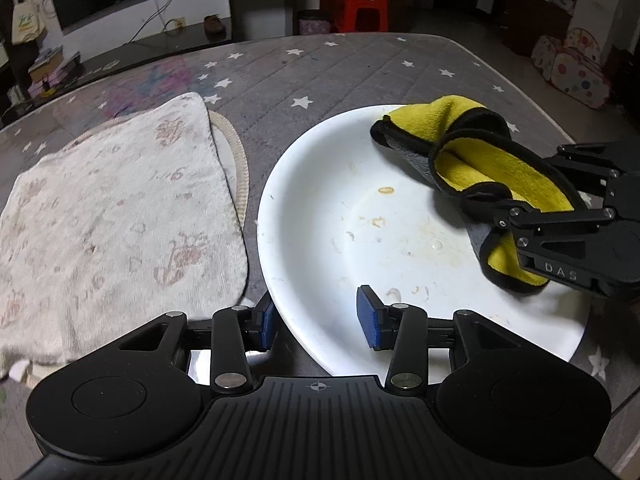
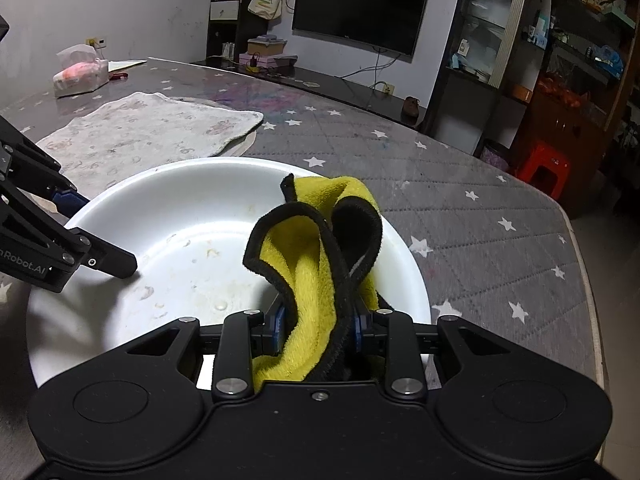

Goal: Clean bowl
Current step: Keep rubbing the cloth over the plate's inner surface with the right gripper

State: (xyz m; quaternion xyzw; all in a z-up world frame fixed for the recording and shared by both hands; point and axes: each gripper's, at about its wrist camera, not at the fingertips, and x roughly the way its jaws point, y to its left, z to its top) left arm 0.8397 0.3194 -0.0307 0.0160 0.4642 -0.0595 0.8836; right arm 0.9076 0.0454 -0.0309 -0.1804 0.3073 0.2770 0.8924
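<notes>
A wide white bowl (image 1: 340,208) (image 2: 180,208) sits on the grey star-patterned table, with dried food specks and a water drop on its bottom. My left gripper (image 1: 318,322) (image 2: 100,232) is open and straddles the bowl's near-left rim, one blue pad inside and one outside. My right gripper (image 2: 320,330) (image 1: 520,208) is shut on a folded yellow cloth (image 2: 312,280) (image 1: 472,160) with black edging. The cloth hangs over the bowl's right side and reaches its far rim.
A pale patterned towel (image 1: 120,208) (image 2: 152,136) lies flat left of the bowl, over a round woven mat (image 1: 240,176). A tissue pack (image 2: 80,74) sits at the far table corner. The table edge (image 2: 580,264) runs close on the right; a red stool (image 2: 544,166) stands beyond.
</notes>
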